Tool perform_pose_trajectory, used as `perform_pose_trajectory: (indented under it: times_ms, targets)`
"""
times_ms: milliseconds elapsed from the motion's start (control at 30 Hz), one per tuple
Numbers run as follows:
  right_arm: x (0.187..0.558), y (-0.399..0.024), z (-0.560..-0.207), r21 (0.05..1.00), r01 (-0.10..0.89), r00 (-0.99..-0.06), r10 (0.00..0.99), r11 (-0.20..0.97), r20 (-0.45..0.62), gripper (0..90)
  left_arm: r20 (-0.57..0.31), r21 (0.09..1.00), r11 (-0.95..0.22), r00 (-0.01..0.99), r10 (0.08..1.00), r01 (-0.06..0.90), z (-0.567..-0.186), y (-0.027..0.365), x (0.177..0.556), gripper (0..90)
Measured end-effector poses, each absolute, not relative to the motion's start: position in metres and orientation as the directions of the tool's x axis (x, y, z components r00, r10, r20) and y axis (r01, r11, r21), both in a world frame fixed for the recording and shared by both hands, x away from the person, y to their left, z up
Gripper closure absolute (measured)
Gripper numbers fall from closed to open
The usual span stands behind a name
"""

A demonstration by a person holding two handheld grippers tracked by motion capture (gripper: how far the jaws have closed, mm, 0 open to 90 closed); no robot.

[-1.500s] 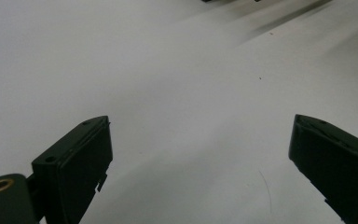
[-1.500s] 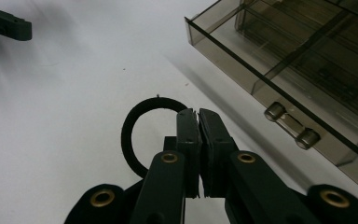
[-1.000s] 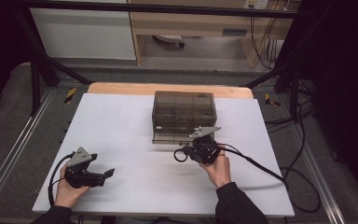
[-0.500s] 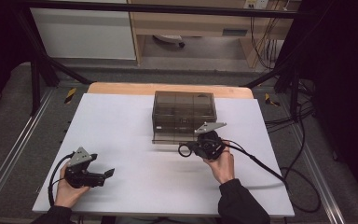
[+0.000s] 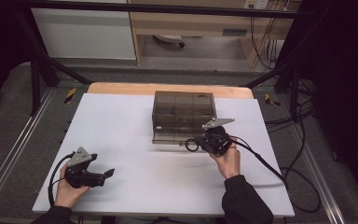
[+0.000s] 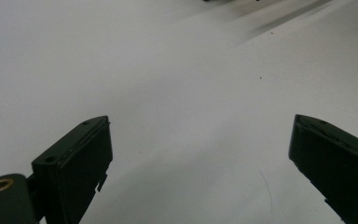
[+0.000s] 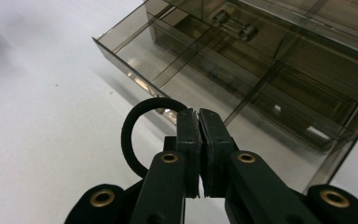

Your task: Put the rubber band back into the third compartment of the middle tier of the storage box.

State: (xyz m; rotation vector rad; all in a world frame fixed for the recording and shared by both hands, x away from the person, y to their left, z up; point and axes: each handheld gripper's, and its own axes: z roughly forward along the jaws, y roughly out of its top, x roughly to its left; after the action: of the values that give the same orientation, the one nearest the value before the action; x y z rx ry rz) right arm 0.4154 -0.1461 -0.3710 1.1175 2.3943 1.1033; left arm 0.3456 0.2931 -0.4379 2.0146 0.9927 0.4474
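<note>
Now right tongs (image 7: pixel 199 140) pinch black ring (image 7: pixel 129 135) beside drawer (image 7: pixel 135 44).

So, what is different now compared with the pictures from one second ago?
The right gripper, shut on a black ring, moved a little to the right along the front of the smoky plastic drawer box, carrying the ring with it. Nothing was picked up or let go. The left gripper stayed open at the near left of the table, and the bottom drawer stayed pulled out.
</note>
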Motion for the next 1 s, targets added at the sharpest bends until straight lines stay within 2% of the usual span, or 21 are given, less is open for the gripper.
perform_pose_trajectory:
  times_ms: [1000]
  targets:
    - [0.442,-0.166,-0.365,0.738,0.563,-0.591,0.805,0.373,0.044,87.8,-0.041,0.802,-0.348,0.625,0.78,0.486,-0.438,0.293,0.346,5.7]
